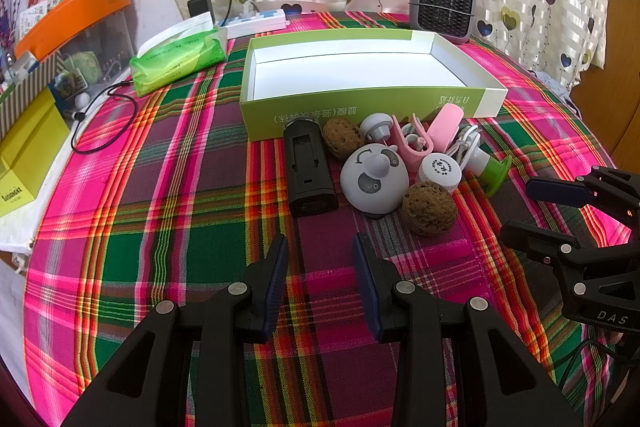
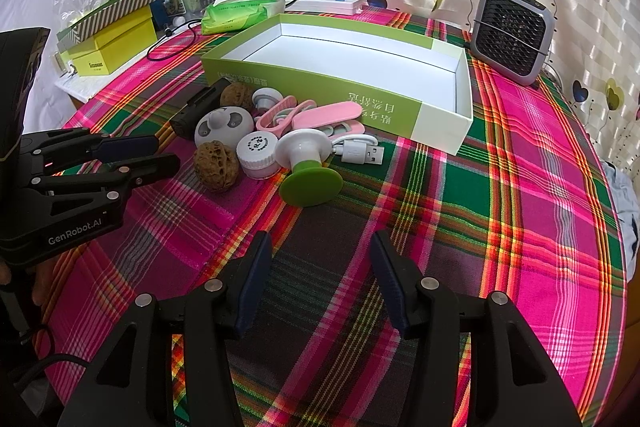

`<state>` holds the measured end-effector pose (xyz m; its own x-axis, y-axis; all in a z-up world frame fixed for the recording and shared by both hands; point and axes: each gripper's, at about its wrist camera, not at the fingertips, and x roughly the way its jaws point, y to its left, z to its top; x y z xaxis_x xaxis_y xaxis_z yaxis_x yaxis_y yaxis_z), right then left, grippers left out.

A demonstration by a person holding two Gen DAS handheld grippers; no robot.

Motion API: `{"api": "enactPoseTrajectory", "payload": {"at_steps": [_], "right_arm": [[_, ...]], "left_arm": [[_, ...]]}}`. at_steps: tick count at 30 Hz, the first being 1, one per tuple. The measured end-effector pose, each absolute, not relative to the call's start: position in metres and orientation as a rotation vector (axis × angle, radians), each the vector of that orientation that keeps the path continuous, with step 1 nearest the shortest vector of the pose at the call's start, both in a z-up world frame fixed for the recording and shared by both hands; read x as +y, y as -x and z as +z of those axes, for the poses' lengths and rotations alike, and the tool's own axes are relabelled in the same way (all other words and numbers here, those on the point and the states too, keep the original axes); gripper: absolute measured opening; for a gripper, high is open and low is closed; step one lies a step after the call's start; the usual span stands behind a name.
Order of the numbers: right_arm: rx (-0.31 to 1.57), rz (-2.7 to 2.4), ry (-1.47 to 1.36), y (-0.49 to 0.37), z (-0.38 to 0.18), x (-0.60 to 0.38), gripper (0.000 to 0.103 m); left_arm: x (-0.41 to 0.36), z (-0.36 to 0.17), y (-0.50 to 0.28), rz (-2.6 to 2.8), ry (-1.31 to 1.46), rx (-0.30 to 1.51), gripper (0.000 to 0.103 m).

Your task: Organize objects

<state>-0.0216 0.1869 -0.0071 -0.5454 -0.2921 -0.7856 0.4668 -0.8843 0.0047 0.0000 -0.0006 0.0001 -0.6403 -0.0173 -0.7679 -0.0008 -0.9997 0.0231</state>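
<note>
A cluster of small objects lies on the plaid-covered bench (image 1: 160,227), just in front of an open green and white box (image 1: 360,99) whose white inside holds nothing. In the cluster, a black rectangular device (image 1: 309,171) sits at the left end, beside a white round panda-faced gadget (image 1: 374,179); two brown walnuts (image 1: 429,207) flank that gadget, one near the box wall and one nearer the cameras. A white round capped jar (image 1: 439,171) touches the nearer walnut, and a pink clip (image 1: 420,139) lies tangled with a white USB cable (image 2: 358,149) behind it. A white and green spool-shaped item (image 2: 308,167) lies tipped on its side at the right end. Left gripper (image 1: 320,267) hovers short of the cluster, its jaws partly spread with nothing between them. Right gripper (image 2: 320,267) hangs over bare cloth, jaws wide and empty. A grey mini heater (image 2: 512,39), a green tissue pack (image 1: 180,61) and a white power strip (image 1: 256,23) stand behind the box.
</note>
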Motion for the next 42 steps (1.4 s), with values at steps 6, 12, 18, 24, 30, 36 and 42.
{"api": "enactPoseTrajectory", "payload": {"at_steps": [6,12,18,24,30,36,42], "right_arm": [[0.285,-2.418,-1.175,0.0218,-0.0075,0.187,0.052],[0.284,-2.418,-1.175,0.0217,-0.0077,0.1869,0.052],[0.284,-2.417,-1.175,0.0215,-0.0079,0.1866,0.053],[0.284,-2.417,-1.175,0.0214,-0.008,0.1867,0.053],[0.283,-2.417,-1.175,0.0213,-0.008,0.187,0.053],[0.284,-2.417,-1.175,0.0213,-0.0081,0.1869,0.053],[0.282,-2.417,-1.175,0.0213,-0.008,0.1869,0.053]], "left_arm": [[-0.0005,0.0001,0.0,-2.837,-1.329,-0.032,0.032],[-0.0006,0.0001,0.0001,-2.837,-1.329,-0.034,0.032],[-0.0005,0.0001,0.0001,-2.836,-1.328,-0.035,0.032],[-0.0005,0.0001,0.0,-2.835,-1.327,-0.039,0.032],[-0.0032,-0.0012,-0.0024,-2.834,-1.326,-0.045,0.032],[-0.0034,0.0002,-0.0018,-2.836,-1.328,-0.037,0.032],[-0.0042,0.0003,-0.0019,-2.836,-1.327,-0.038,0.032]]}}
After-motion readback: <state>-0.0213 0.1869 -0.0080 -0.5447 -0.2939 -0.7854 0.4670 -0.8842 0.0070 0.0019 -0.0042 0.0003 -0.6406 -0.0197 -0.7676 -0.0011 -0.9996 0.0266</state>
